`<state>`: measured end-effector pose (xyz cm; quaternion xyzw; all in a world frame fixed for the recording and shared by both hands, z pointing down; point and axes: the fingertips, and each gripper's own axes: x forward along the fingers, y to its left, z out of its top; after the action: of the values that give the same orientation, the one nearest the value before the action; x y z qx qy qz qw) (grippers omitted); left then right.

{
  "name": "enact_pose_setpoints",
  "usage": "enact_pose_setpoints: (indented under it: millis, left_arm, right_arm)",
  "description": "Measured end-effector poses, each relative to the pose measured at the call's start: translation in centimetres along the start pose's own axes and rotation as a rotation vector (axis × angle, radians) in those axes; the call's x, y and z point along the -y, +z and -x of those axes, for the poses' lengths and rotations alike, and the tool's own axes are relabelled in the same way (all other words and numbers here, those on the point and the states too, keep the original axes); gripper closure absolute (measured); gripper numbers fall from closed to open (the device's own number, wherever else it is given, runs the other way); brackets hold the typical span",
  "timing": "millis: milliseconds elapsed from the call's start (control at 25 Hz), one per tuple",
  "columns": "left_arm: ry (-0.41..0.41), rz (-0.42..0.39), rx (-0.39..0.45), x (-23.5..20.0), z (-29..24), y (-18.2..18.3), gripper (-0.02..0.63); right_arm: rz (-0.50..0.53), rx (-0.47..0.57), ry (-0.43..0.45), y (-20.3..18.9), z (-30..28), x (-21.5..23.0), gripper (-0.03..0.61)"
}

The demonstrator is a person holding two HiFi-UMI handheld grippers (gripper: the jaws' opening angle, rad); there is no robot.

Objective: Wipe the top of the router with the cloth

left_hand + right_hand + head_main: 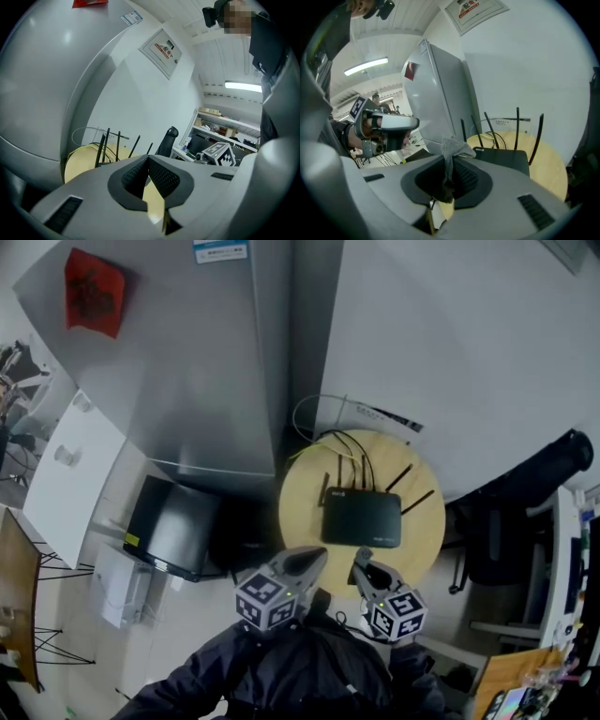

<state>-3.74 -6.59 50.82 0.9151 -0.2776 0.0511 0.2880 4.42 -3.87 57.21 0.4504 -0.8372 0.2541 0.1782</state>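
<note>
The black router [361, 519] lies flat on the round wooden table [300, 512], its several antennas pointing toward the wall. Both grippers hover at the table's near edge, short of the router. My right gripper [360, 565] is shut on a small grey cloth [453, 147] that sticks up from its jaws. In the right gripper view the router [505, 159] lies just ahead and to the right. My left gripper [317, 559] is shut with nothing in its jaws. The left gripper view shows the antennas [107, 146] above the yellow table [83, 160].
A tall grey fridge [187, 362] stands left of the table, and a white wall [450, 343] is behind it. Cables [342, 442] loop at the table's back edge. A black box [173, 526] sits on the floor at left. A dark office chair [530, 488] is at right.
</note>
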Motion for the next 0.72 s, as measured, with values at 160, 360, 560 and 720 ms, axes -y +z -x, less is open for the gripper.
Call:
enact_pose_setpoints:
  millis: [160, 360, 560, 720]
  left_arm:
    - [-0.002, -0.001, -0.020, -0.5, -1.0, -0.1, 0.614]
    - [-0.001, -0.010, -0.038, -0.7, -2.3, 0.4, 0.613]
    - [-0.006, -0.032, -0.087, -0.8, -4.0, -0.1, 0.613]
    - [-0.009, -0.044, -0.117, -0.4, -4.9, -0.5, 0.612]
  right_arm:
    - [-0.037, -0.023, -0.039, -1.1, -0.7, 3.2, 0.508]
    - [-0.082, -0.057, -0.145, -4.0, -1.4, 8.7, 0.508]
    - [-0.152, -0.145, -0.292, -8.8, -1.3, 16.9, 0.508]
    - [-0.068, -0.221, -0.301, -10.2, -1.3, 22.2, 0.508]
